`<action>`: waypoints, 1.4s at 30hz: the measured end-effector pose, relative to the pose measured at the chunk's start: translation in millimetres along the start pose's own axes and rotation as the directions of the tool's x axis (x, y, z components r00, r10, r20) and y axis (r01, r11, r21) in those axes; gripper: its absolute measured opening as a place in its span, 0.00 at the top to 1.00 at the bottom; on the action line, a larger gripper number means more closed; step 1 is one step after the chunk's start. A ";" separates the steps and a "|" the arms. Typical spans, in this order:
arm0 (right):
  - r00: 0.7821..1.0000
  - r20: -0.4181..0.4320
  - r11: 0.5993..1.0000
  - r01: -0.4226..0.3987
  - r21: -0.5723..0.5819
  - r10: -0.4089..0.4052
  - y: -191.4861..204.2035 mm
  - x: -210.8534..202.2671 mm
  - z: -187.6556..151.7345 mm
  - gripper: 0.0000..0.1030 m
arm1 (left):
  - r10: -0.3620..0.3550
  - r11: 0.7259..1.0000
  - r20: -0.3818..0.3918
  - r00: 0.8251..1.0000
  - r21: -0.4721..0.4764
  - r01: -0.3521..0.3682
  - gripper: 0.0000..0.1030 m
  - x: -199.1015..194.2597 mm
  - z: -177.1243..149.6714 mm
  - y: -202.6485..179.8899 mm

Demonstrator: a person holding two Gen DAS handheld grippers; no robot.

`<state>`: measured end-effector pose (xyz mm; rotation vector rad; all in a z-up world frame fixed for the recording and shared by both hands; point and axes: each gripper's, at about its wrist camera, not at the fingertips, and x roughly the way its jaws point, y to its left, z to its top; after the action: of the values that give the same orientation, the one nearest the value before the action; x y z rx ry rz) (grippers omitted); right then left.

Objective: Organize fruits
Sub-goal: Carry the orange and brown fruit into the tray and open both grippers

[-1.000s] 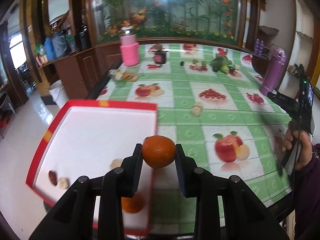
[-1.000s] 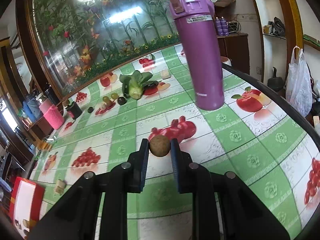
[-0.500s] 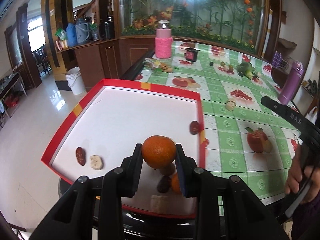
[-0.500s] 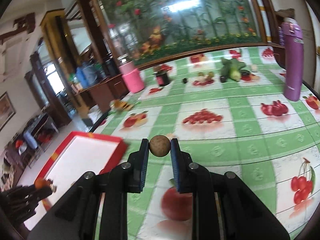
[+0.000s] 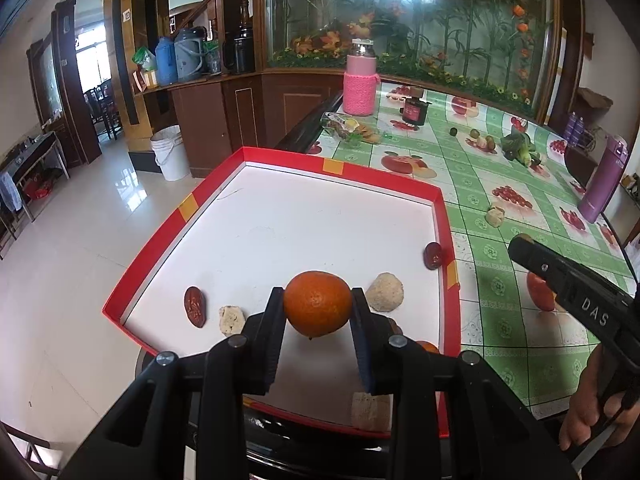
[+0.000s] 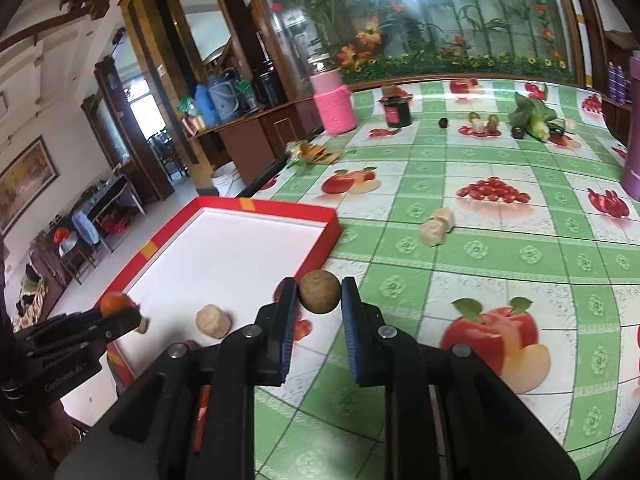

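Observation:
My left gripper [image 5: 317,311] is shut on an orange tangerine [image 5: 317,304] and holds it above the near part of a red-rimmed white tray [image 5: 384,179]. Inside the tray lie two dark red dates [image 5: 195,306], several pale lumps [image 5: 385,291] and another orange fruit [image 5: 427,346], mostly hidden behind my finger. My right gripper [image 6: 319,293] is shut on a small brown round fruit [image 6: 319,291], just off the tray's [image 6: 264,204] right rim. The left gripper [image 6: 120,314] with the tangerine [image 6: 114,303] shows at the left of the right wrist view.
On the green fruit-print tablecloth [image 6: 480,248] lies a pale lump [image 6: 437,227]. Farther back stand a pink knitted jar [image 6: 334,102], a dark small jar [image 6: 398,112], leafy greens [image 6: 532,118], small fruits [image 6: 482,122] and a snack packet [image 6: 312,154]. A purple flask [image 5: 602,178] stands right.
The left gripper has carried the tangerine over the tray. The right gripper has swung left from beside the purple flask to the tray's right rim, keeping the brown fruit.

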<state>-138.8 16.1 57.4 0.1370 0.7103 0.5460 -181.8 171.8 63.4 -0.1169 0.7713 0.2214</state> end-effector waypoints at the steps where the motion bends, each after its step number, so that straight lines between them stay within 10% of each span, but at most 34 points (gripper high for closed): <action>1: 1.000 -0.004 1.000 -0.005 -0.007 0.005 3.1 1.5 0.3 0.77 | 0.001 1.000 -0.002 1.000 -0.004 -0.001 0.70 0.7 -0.3 1.6; 42: 0.961 -0.271 0.995 -0.070 -0.066 0.050 90.9 124.5 24.9 0.77 | 0.146 0.986 -0.063 0.987 -0.066 -0.150 0.70 63.7 12.4 71.8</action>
<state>-83.7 159.9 31.1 0.0136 0.9512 0.6559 -146.4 253.7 25.8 -0.1329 0.8315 0.3881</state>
